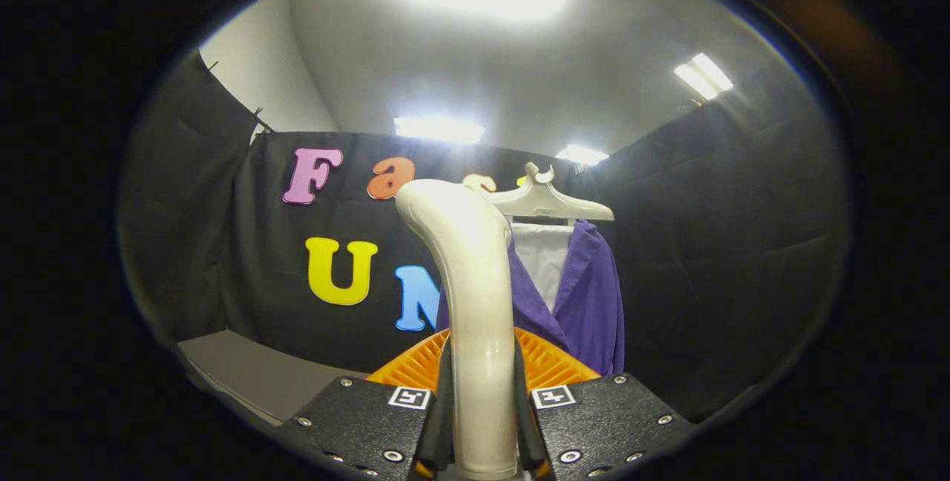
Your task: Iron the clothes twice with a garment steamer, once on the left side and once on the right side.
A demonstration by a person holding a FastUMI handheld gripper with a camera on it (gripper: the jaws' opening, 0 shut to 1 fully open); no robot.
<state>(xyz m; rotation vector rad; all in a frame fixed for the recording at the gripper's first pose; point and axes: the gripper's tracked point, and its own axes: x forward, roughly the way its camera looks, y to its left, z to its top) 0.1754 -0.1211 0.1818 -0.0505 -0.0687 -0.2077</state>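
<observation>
My gripper [482,421] is shut on the cream handle of the garment steamer [475,303], which rises upright between the fingers and bends away at its top. Beyond the steamer hangs a purple garment [586,295] with a white inner layer [545,258], on a pale hanger [545,203]. The steamer's handle hides the garment's left part. The steamer head is apart from the cloth, short of it.
An orange ribbed part [553,366] shows just behind the fingers on both sides of the handle. A grey tabletop [252,373] lies low at the left. Black cloth walls close the booth behind and at both sides.
</observation>
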